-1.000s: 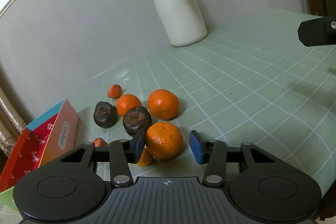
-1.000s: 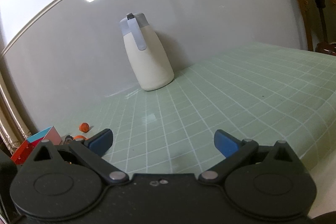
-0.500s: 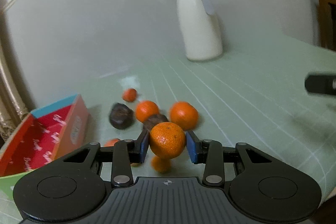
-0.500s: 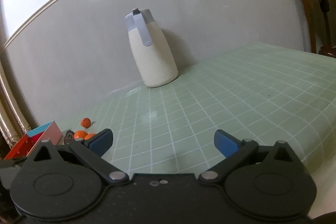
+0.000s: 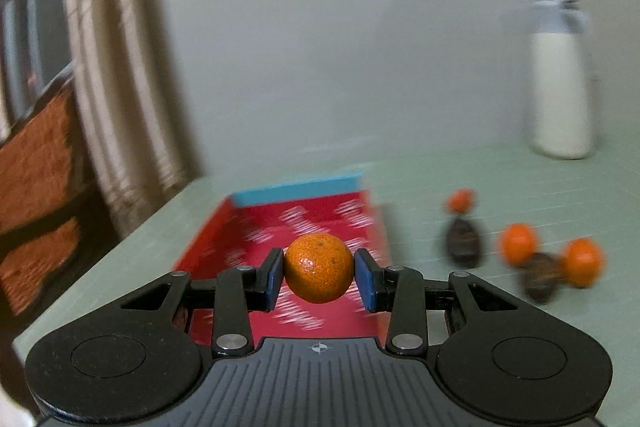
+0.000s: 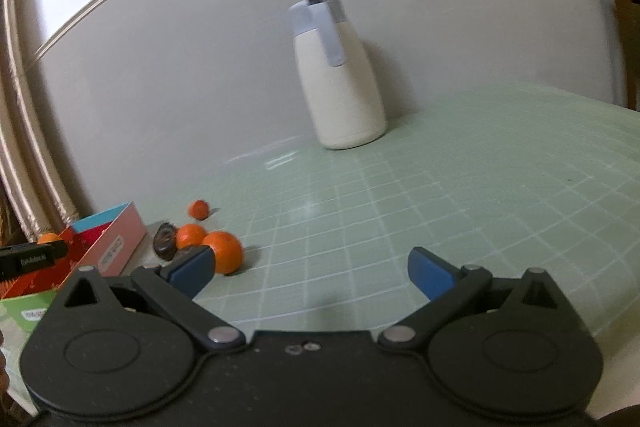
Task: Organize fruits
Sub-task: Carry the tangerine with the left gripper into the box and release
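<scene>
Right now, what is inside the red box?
In the left wrist view the red box shows only its patterned red floor; the tangerine is clamped in the left claw above it. The near end is hidden behind the claw.

At your twelve o'clock, the round orange mandarin with dimpled, faintly glossy peel (image 5: 319, 267) sits between matt blue rubbery pads (image 5: 273, 279) on your left gripper (image 5: 319, 281), whose black plastic body is ribbed, with bright metal rivets. Under it lies a red printed cardboard box with a blue rim (image 5: 298, 187). At your two o'clock the dark brown wrinkled fruits (image 5: 462, 241) look dull. The pale green gridded table cover (image 6: 460, 187) has a soft sheen; the cream jug with grey-blue plastic lid (image 6: 344, 99) looks smooth and satin.
</scene>
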`<action>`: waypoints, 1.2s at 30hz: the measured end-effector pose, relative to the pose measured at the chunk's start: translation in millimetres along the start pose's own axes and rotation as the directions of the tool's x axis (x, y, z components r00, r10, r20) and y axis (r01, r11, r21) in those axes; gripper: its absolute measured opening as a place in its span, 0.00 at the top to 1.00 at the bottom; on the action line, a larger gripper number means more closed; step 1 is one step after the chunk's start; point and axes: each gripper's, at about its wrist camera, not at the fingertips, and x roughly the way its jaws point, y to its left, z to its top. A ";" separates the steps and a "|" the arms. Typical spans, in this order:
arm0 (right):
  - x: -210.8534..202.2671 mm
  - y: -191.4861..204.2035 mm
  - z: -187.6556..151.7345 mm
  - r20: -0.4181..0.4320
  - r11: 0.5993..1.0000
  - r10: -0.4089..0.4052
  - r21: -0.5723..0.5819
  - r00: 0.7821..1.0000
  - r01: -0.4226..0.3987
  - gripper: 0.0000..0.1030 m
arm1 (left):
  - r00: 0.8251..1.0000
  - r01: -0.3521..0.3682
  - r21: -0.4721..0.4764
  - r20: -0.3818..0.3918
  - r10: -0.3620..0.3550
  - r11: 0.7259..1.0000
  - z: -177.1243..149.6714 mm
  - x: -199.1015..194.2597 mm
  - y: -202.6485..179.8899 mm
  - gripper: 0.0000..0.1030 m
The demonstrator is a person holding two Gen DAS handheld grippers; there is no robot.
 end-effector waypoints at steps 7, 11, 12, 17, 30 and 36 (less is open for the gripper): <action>16.2 25.7 -5.7 -0.036 0.998 0.040 -0.052 0.999 -0.042 0.00 | 0.983 -0.109 -0.088 -0.161 0.094 0.990 -10.6 46.1 44.3 0.63; 24.5 42.8 -9.3 -0.050 0.995 0.063 -0.080 0.997 -0.067 0.00 | 0.969 -0.148 -0.105 -0.214 0.123 0.983 -16.5 51.3 52.9 0.62; 26.6 46.5 -10.0 -0.054 0.993 0.072 -0.087 0.996 -0.077 0.00 | 0.967 -0.158 -0.104 -0.217 0.133 0.982 -17.6 52.0 52.5 0.62; 34.5 61.1 -13.3 -0.072 0.987 0.107 -0.113 0.992 -0.115 0.00 | 0.964 -0.178 -0.114 -0.222 0.149 0.977 -17.2 54.7 54.8 0.62; 36.2 70.1 -15.1 -0.082 0.979 0.137 -0.142 0.987 -0.147 0.00 | 0.991 -0.121 -0.187 -0.073 0.109 0.975 -15.3 13.5 61.3 0.20; 36.6 71.3 -15.3 -0.088 0.976 0.153 -0.144 0.984 -0.164 0.00 | 0.994 -0.094 -0.207 -0.067 0.081 0.974 -24.7 -14.3 72.2 0.19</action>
